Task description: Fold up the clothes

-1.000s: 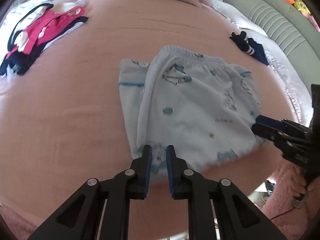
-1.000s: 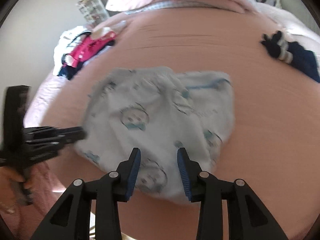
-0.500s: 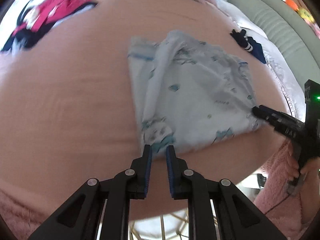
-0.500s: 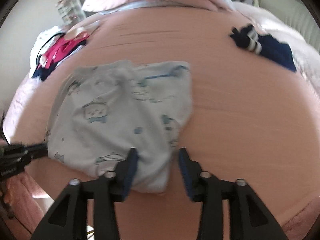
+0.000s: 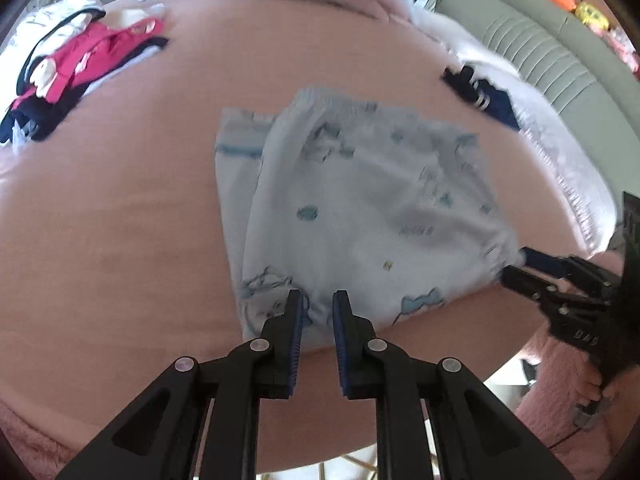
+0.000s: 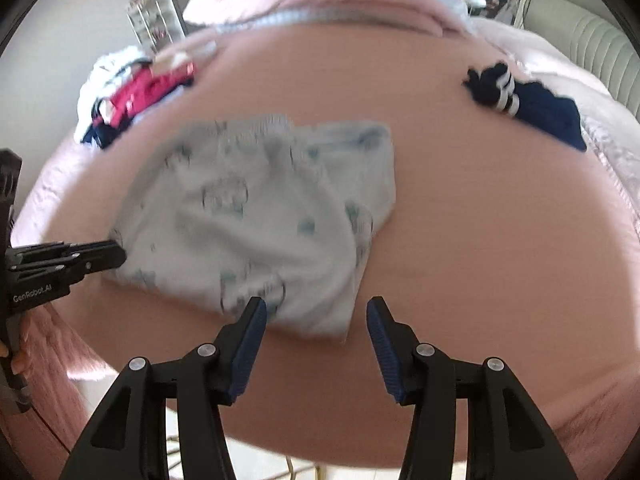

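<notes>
left wrist: pants (image 5: 360, 216) waistband points away.

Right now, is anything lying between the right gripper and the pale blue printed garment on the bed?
Nothing visible. The right gripper hangs open just over the near edge of the garment, with only bare pink bedsheet beside it. The navy striped clothing lies well off.

White lettering "GenRobot.AI" on the black body of the left tongs (image 6: 64, 264), at 9 o'clock in the right wrist view. Faint embossed letters, roughly "DAS", on the black body of the right tongs (image 5: 520, 268), at 4 o'clock in the left wrist view; reading uncertain. Small printed marks on the pale blue garment (image 5: 360, 216), too blurred to read. No other legible text.
</notes>
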The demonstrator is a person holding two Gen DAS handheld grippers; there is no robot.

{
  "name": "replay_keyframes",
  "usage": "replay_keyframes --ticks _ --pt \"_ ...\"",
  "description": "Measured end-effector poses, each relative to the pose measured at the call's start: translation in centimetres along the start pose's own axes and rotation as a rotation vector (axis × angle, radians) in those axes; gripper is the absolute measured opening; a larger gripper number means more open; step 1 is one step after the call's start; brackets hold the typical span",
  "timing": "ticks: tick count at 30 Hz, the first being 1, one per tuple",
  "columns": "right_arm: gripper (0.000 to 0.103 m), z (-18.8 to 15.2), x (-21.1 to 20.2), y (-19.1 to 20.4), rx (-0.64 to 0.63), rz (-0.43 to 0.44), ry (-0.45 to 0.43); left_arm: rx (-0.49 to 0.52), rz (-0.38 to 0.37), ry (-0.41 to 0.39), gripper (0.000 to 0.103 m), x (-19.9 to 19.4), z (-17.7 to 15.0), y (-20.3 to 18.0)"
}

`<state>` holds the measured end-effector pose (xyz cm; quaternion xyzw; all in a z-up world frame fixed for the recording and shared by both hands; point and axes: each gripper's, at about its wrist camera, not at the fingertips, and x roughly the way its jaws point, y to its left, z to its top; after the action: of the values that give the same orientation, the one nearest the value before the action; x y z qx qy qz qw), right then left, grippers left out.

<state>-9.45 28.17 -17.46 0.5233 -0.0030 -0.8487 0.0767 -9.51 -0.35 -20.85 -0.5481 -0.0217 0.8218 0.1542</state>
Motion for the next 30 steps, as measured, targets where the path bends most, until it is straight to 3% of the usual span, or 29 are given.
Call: replay_keyframes --ticks 4,5,8,11,15,21,24,27,28,29,30 --pt "0.050 -0.9 0.4 -3.1 0.054 -0.151 0.036 -0.001 0.040 0.039 0.013 -1.0 -0.7 0.7" --pt "0.050 -0.8 0.0 -4.1 0.100 -0.152 0.029 -0.005 0.046 0.037 0.013 -1.2 -0.9 0.9" --pt "0.052 -0.8 -0.7 -7.0 0.275 0.005 0.011 -0.049 0.008 -0.005 0.013 -2.2 -1.2 1.9" --pt "0.053 -1.4 -0.3 -8.7 0.443 0.263 0.021 -0.039 -0.018 -0.082 0.013 -3.1 -0.8 1.2" --pt "0.055 -0.5 0.8 -8.9 0.481 0.322 0.026 0.018 -0.083 -0.149 0.013 -2.5 1.0 -1.7" --pt "0.061 1.2 1.8 -8.1 0.488 0.382 0.015 -0.028 -0.104 -0.047 0.013 0.6 1.5 -2.1" --pt "0.061 2.5 2.1 -8.8 0.507 0.390 -0.008 -0.035 -0.108 -0.053 0.013 -0.1 1.3 -1.6" --pt "0.062 3.1 3.7 -7.7 0.437 0.364 0.054 -0.069 -0.097 -0.067 0.013 -1.0 1.1 -0.8" --pt "0.056 3.2 3.6 -6.9 0.389 0.342 0.046 -0.081 -0.094 -0.078 0.013 -1.0 1.3 -0.7" --pt "0.042 3.3 3.5 -6.0 0.341 0.320 0.039 -0.091 -0.091 -0.090 0.013 -1.1 1.4 -0.6" --pt "0.014 3.3 3.4 -5.2 0.297 0.301 0.035 -0.099 -0.089 -0.103 0.013 -1.3 1.5 -0.4"
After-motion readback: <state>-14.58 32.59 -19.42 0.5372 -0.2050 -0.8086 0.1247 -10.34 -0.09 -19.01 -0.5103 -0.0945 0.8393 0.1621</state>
